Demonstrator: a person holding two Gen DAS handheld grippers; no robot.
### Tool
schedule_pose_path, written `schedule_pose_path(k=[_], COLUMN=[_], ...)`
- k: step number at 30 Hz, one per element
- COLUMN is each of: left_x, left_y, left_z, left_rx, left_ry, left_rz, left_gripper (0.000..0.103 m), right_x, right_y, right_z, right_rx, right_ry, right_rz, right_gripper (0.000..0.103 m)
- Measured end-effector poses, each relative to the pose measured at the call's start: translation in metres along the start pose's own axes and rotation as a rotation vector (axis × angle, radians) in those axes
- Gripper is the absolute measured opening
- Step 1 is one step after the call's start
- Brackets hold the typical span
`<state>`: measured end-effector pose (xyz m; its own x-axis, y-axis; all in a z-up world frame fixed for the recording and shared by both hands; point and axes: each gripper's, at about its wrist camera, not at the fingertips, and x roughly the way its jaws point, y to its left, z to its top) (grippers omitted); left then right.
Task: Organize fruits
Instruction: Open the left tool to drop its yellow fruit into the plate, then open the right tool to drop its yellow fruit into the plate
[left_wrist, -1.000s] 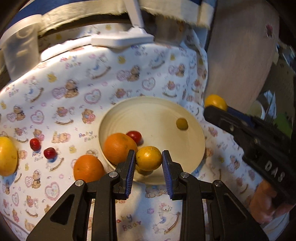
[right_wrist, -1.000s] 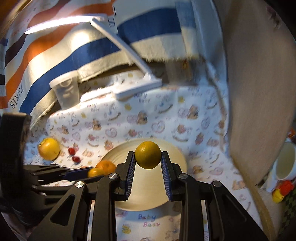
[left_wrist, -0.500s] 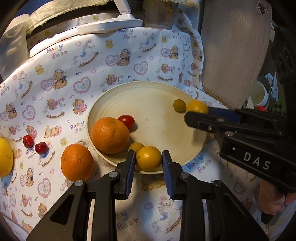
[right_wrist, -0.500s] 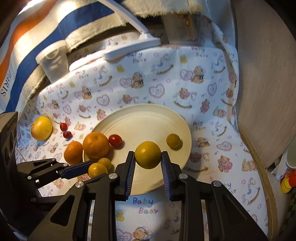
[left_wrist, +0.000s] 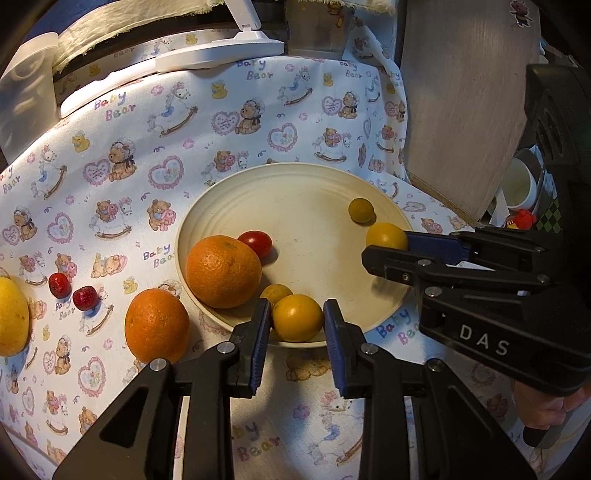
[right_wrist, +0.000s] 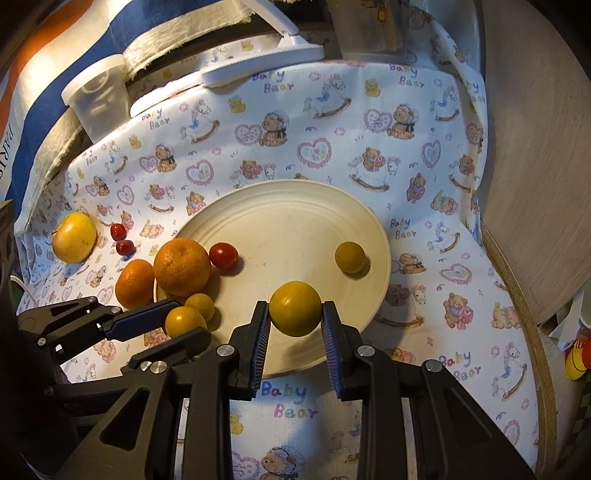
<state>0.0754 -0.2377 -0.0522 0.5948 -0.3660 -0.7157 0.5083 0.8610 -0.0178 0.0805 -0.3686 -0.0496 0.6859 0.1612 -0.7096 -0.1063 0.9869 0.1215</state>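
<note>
A: We've got both tongs loaded, so watch the plate (right_wrist: 373, 229). The right tongs (right_wrist: 295, 325) are clenched on a yellow citrus (right_wrist: 294, 314) hanging over the lower edge of the plate at the centre of the right wrist frame

B: And the left tongs (left_wrist: 295, 328) are clenched on a second yellow citrus (left_wrist: 297, 317), low in the left wrist frame, right at the near rim, touching a small yellow fruit (left_wrist: 276, 293)

A: That's our worry. If we let go there, it may nudge that small fruit or tip off the rim onto the bench cloth (left_wrist: 221, 122). Round fruit on a shallow plate rolls

B: On the right side too: our fruit could roll into the small greenish one (right_wrist: 349, 257) up right of it, or off the low rim. The two tongs are also near each other and could clash

A: Big orange (left_wrist: 222, 272) and cherry tomato (left_wrist: 255, 243) sit on the plate's left; another orange (left_wrist: 157, 325), two red berries (left_wrist: 72, 291) and a yellow apple (right_wrist: 74, 237) wait on the cloth

B: Compared with a second back, our right tongs have dropped from high above the plate to just over it, and our left fruit sits lower at the rim, grips unchanged
</note>
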Motion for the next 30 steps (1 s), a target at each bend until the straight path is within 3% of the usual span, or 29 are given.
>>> schedule_pose_path(k=[12, 17, 30], left_x=[-0.002, -0.004, -0.006], left_y=[0.000, 0.006, 0.009], left_z=[0.000, 0.001, 0.003], left_rx=[0.010, -0.015, -0.031], left_ry=[-0.010, -0.016, -0.020], left_rz=[0.023, 0.029, 0.038], left_gripper=[0.039, 0.050, 0.056], right_x=[0.005, 0.004, 0.004], right_y=[0.001, 0.000, -0.002], right_z=[0.002, 0.003, 0.002], right_rx=[-0.004, 0.001, 0.013], right_ry=[0.025, 0.026, 0.024], right_rz=[0.000, 0.002, 0.003], right_gripper=[0.029, 0.029, 0.029])
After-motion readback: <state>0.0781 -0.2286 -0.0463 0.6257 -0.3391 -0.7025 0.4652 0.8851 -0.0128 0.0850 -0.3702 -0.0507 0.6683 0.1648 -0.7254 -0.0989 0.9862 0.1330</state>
